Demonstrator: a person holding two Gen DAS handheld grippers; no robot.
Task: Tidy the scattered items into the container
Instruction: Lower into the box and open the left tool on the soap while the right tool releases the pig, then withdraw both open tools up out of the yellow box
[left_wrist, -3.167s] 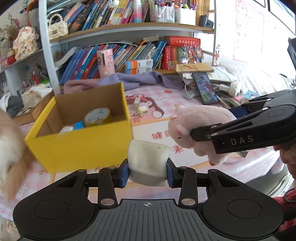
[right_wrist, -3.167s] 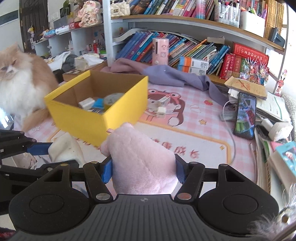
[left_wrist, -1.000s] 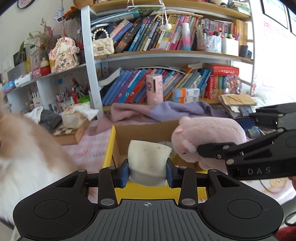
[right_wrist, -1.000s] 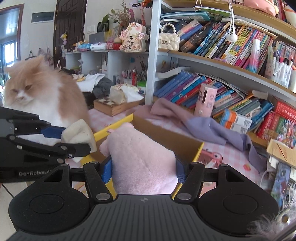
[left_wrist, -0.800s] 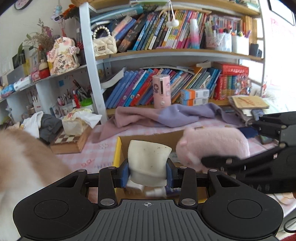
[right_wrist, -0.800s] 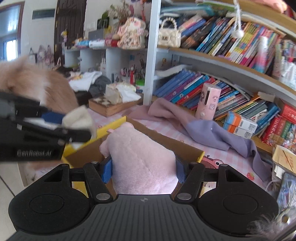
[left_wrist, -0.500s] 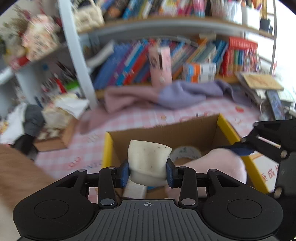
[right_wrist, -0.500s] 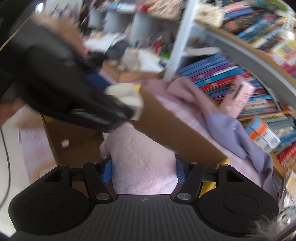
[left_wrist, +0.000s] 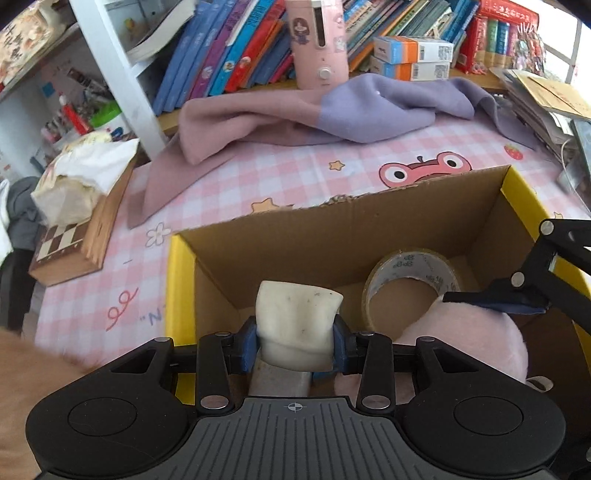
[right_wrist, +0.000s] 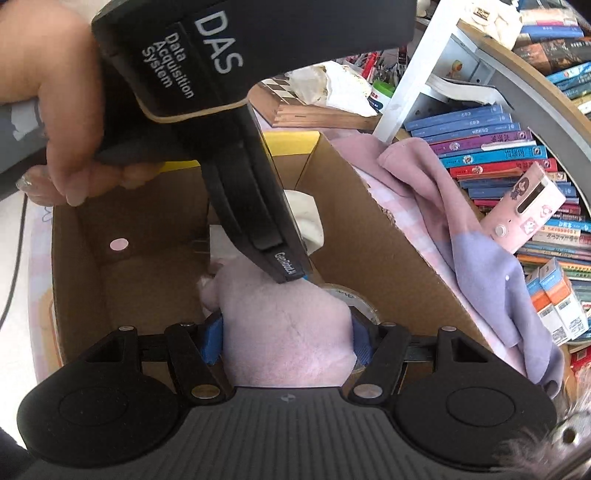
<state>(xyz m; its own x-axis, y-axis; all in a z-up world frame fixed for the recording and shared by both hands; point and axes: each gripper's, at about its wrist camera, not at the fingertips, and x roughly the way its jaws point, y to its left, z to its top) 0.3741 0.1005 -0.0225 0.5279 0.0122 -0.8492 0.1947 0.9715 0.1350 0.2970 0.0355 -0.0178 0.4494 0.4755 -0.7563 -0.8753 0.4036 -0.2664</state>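
Observation:
The yellow cardboard box (left_wrist: 180, 280) lies open below both grippers, with a tape roll (left_wrist: 410, 273) inside. My left gripper (left_wrist: 295, 343) holds a cream soft piece (left_wrist: 297, 317) over the box's near left part. Its jaws are opening, and the pads still touch the piece. In the right wrist view the left gripper (right_wrist: 291, 258) reaches in from above, held by a hand (right_wrist: 62, 110). My right gripper (right_wrist: 286, 336) is shut on a pink plush toy (right_wrist: 280, 314), low inside the box (right_wrist: 388, 266) against the tape roll. The plush (left_wrist: 465, 343) also shows at lower right in the left wrist view.
A pink and purple cloth (left_wrist: 314, 114) is draped behind the box, in front of a bookshelf with a pink device (left_wrist: 319, 44). A chessboard box (left_wrist: 74, 240) with tissue on it stands at left. Orange cat fur (left_wrist: 22, 365) shows at the lower left edge.
Both grippers have tipped downward and sunk over the box; the plush has gone from above the rim to inside. The cat has slipped almost out of view.

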